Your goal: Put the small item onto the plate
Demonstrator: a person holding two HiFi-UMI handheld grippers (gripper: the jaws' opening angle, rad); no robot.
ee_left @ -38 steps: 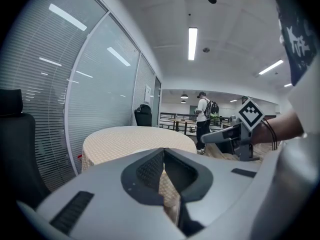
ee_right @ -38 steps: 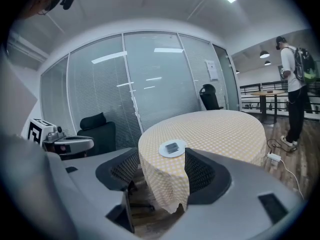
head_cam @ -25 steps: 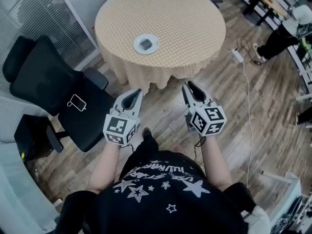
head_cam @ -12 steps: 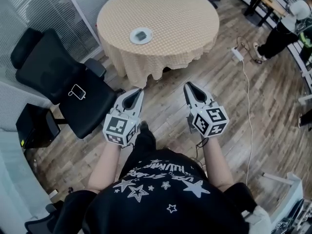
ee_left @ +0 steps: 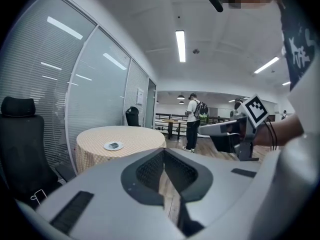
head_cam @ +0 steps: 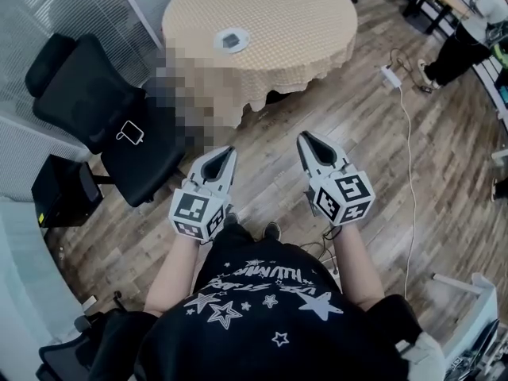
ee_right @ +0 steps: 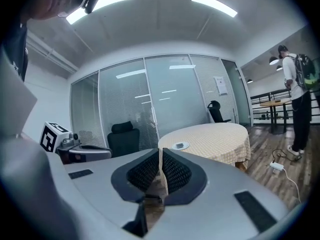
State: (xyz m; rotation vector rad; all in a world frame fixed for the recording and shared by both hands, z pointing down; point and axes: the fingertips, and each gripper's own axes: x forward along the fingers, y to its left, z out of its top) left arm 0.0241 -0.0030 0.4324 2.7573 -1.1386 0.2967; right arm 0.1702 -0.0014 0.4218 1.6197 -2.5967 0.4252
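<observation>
A white plate [head_cam: 231, 39] with a small dark item [head_cam: 231, 40] lying on it sits on the round table [head_cam: 286, 22] with a tan checked cloth, far ahead of me. The plate [ee_left: 114, 145] also shows in the left gripper view and, small, the plate [ee_right: 180, 145] in the right gripper view. My left gripper [head_cam: 231, 151] and right gripper [head_cam: 304, 137] are held side by side over the wooden floor, well short of the table. Both are shut with nothing between the jaws.
A black office chair [head_cam: 103, 117] with a white phone-like object [head_cam: 128, 132] on its seat stands left of the table. A white cable and power strip [head_cam: 391, 75] lie on the floor at right. A person [head_cam: 468, 42] stands at the far right.
I have backed away from the table: it and the plate sit farther up in the head view. Both grippers keep the same pose in front of me.
</observation>
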